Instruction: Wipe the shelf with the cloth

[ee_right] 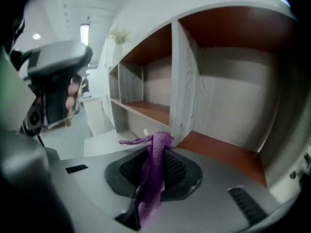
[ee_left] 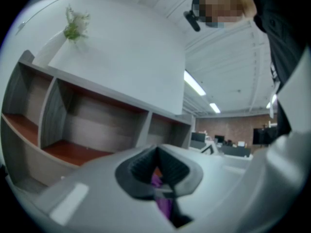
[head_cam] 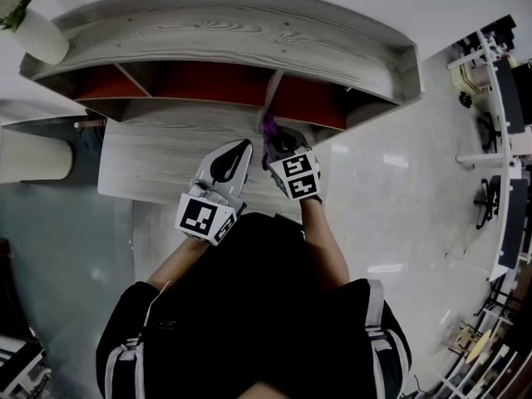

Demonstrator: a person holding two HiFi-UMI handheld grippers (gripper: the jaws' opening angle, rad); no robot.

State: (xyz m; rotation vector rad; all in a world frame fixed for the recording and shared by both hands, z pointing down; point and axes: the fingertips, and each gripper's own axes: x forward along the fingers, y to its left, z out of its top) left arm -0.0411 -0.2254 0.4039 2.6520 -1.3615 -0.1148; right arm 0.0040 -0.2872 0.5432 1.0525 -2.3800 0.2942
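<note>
The grey wooden shelf has red-brown boards in its compartments. My right gripper is shut on the purple cloth, close in front of an upright divider. The cloth's top bunches above the fingertips and its tail runs down the slot between the jaws. The cloth shows just below the shelf's lower edge. My left gripper is beside it on the left, jaws together. A strip of purple cloth sits in the seam between them.
A white pot with a green plant stands on the shelf's top at the far left. A lower grey board lies under both grippers. Office desks and chairs stand off to the right across a pale floor.
</note>
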